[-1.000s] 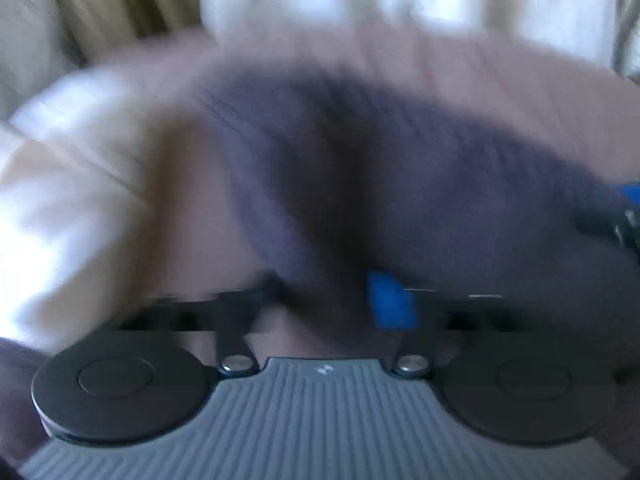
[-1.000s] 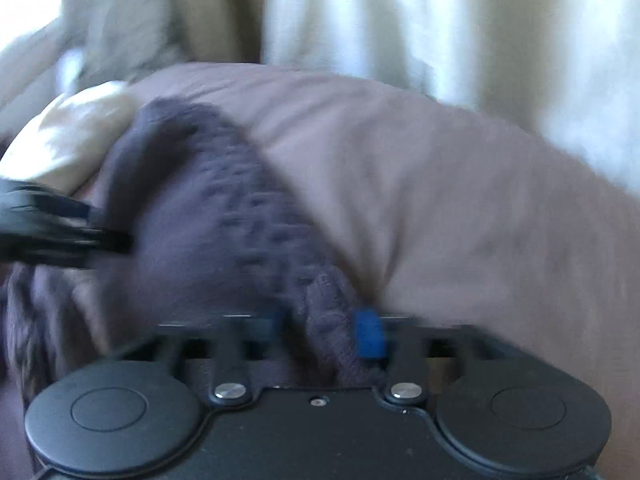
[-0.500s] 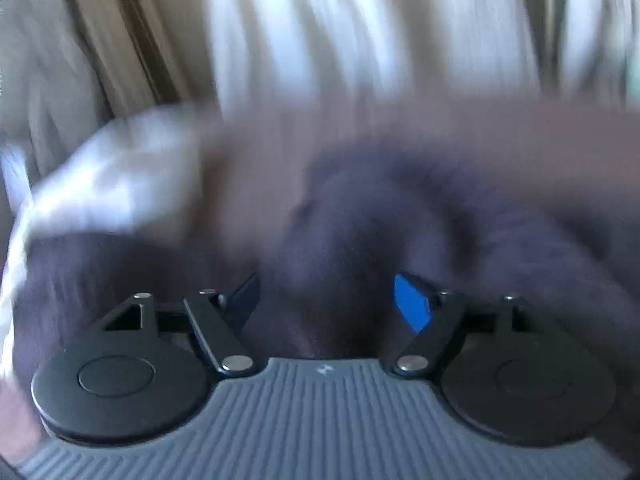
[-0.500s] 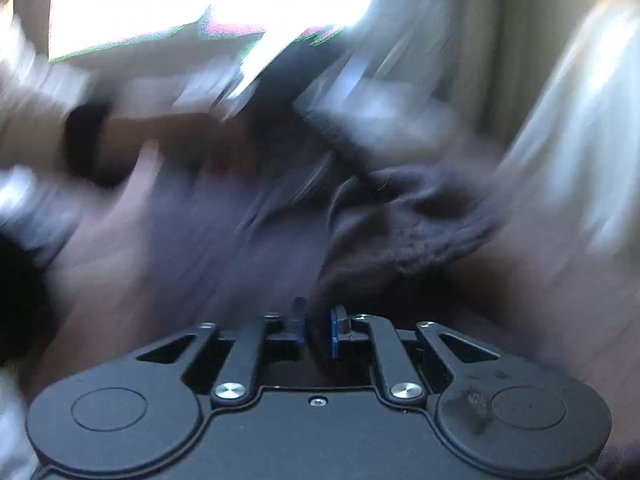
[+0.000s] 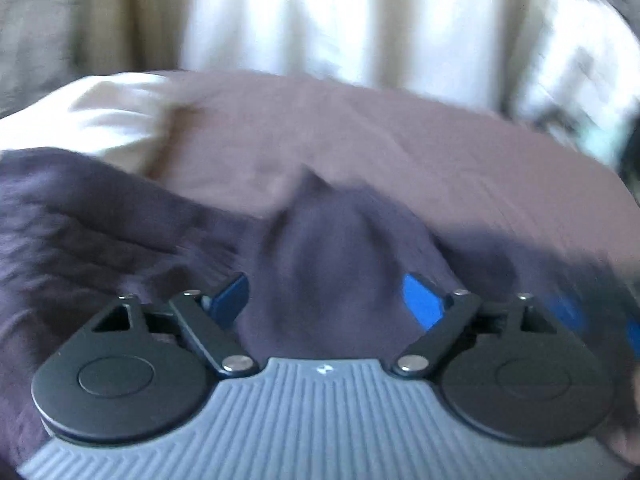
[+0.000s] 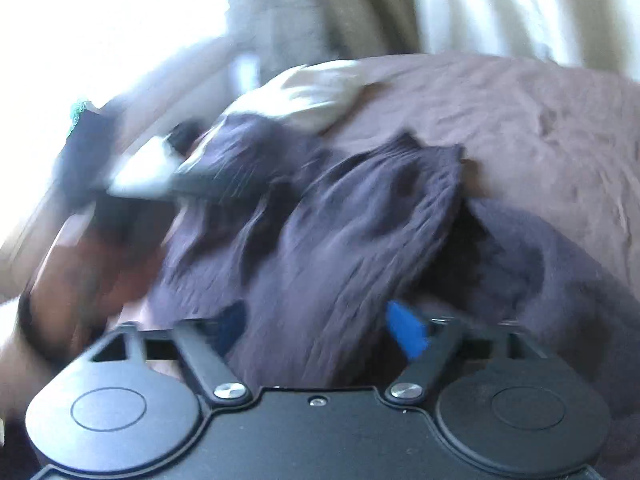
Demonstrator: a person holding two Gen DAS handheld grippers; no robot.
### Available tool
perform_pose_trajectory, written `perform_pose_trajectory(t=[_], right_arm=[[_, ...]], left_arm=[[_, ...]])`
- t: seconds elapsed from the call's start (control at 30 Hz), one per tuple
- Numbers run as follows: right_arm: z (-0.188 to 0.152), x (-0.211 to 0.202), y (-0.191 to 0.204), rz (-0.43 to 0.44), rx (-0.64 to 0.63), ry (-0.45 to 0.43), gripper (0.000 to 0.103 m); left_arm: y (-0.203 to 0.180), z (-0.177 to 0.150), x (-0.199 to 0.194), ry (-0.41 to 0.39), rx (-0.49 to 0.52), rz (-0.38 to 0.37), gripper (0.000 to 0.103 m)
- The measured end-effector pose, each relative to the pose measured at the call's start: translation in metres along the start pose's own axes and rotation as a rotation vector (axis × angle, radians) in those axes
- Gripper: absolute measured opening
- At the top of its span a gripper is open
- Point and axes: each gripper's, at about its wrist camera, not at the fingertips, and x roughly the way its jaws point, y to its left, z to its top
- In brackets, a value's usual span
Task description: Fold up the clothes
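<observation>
Garment (image 5: 336, 264): dark purple-grey knit, heaped and rumpled on the bed (image 5: 400, 140), toward its near edge. In the left wrist view one fold rises in a peak between the fingers, and the rest spreads off to the left. In the right wrist view (image 6: 328, 248) a ribbed band runs from the jaws up toward the middle of the bed, ending in a ragged hem; a second, smoother lobe of the same colour lies to its right.

Left gripper (image 5: 326, 300): jaws wide, blue pads well apart. Cloth bulges up in the gap between them; the pads do not press it. Whether the cloth touches either pad cannot be told through the blur.

Right gripper (image 6: 320, 328): jaws also wide, the right blue pad clear to see, the left pad in shadow against the cloth. The ribbed band passes down between the fingers and fills most of the gap; no pinch shows.

Bed: covered in a brown sheet, creased, filling the middle of both views.

Pillow (image 5: 104, 116): cream, at the far left corner of the bed, just beyond the garment's far edge; also seen in the right wrist view (image 6: 316, 96).

Curtain (image 5: 320, 12): pale, hanging in folds behind the far edge of the bed.

Blurred dark and white shape at the left of the right wrist view: too smeared to name.
</observation>
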Motion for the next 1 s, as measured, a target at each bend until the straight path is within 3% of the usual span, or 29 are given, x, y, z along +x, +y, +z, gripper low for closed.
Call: perform_pose_trajectory(t=[0.07,0.1,0.17,0.2,0.23,0.33,0.4,0.57,0.7,0.77,0.8,0.87,0.9,0.93,1.0], right_arm=[[0.017,0.035,-0.007,-0.112,0.111,0.054,0.087],[0.025,0.051,-0.009,-0.163,0.153,0.075,0.081],[0.031,0.069,0.002,-0.227,0.108,0.061,0.030],[0.031,0.072,0.016,-0.282,0.027,0.035,0.020],[0.027,0.072,0.037,-0.352,-0.100,-0.004,0.019],[-0.007,0.068,0.112,-0.521,-0.568,-0.142,0.019],[-0.027,0.064,0.142,-0.471,-0.668,-0.138,0.019],[-0.073,0.076,0.178,-0.236,-0.602,0.030,0.021],[-0.102,0.104,0.192,-0.147,-0.619,0.172,0.041],[-0.116,0.104,0.195,-0.161,-0.659,0.178,0.050],[-0.123,0.103,0.197,-0.167,-0.677,0.179,0.053],[-0.129,0.097,0.198,-0.167,-0.664,0.171,0.064],[-0.131,0.094,0.198,-0.170,-0.647,0.166,0.064],[-0.133,0.090,0.198,-0.180,-0.631,0.159,0.064],[-0.137,0.082,0.198,-0.193,-0.606,0.139,0.064]], left_arm=[[0.004,-0.012,0.000,0.027,0.003,0.086,0.082],[0.011,-0.016,-0.008,0.011,-0.018,0.110,0.082],[0.026,-0.025,-0.025,-0.027,-0.066,0.149,0.082],[0.035,-0.028,-0.035,-0.039,-0.085,0.162,0.082],[0.045,-0.031,-0.045,-0.051,-0.102,0.174,0.082],[0.066,-0.042,-0.075,-0.075,-0.119,0.219,0.082],[0.082,-0.053,-0.087,-0.086,-0.140,0.250,0.082],[0.106,-0.076,-0.099,-0.039,-0.226,0.237,0.082],[0.101,-0.092,-0.103,-0.059,-0.246,0.248,0.082],[0.090,-0.097,-0.105,-0.091,-0.239,0.231,0.082],[0.085,-0.100,-0.105,-0.107,-0.223,0.198,0.082],[0.065,-0.099,-0.102,-0.096,-0.156,0.020,0.081],[0.055,-0.099,-0.100,-0.089,-0.122,-0.072,0.081],[0.045,-0.097,-0.096,-0.078,-0.094,-0.112,0.081],[0.024,-0.095,-0.084,-0.076,-0.006,-0.102,0.081]])
